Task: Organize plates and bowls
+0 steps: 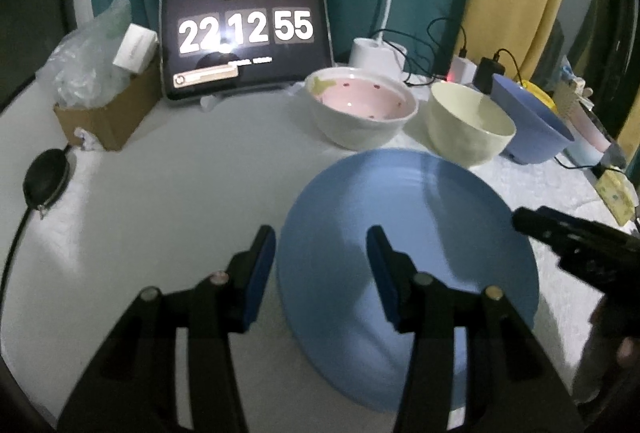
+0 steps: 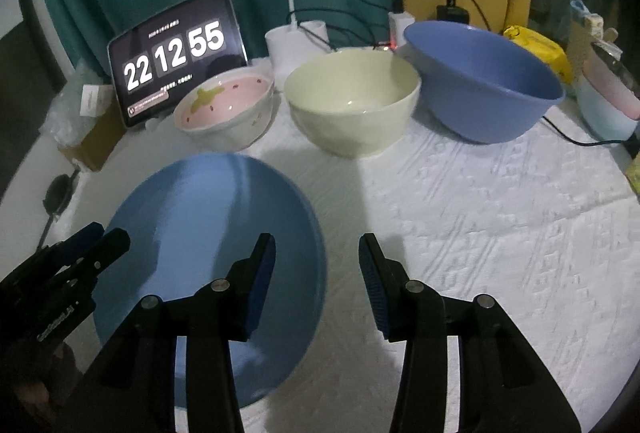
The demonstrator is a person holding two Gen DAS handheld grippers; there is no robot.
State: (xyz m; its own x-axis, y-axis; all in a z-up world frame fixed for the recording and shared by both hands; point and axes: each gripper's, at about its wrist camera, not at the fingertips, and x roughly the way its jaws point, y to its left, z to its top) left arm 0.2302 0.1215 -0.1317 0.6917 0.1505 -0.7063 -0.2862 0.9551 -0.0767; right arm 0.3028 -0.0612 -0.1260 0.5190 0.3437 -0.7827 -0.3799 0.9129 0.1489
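Both claws hung spread and empty, the left claw [image 1: 321, 275] straddling the near-left rim of the blue plate [image 1: 408, 217] at lower centre, the right claw [image 2: 317, 283] straddling its right rim, likely for a two-sided lift toward the bowls behind

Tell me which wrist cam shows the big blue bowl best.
Right wrist. The big blue bowl sits nearly whole there, with its rim, inside and outer wall all visible, tilted toward the cream bowl. In the left wrist view the same blue bowl is squeezed toward the right edge, with the cream bowl hiding part of it.
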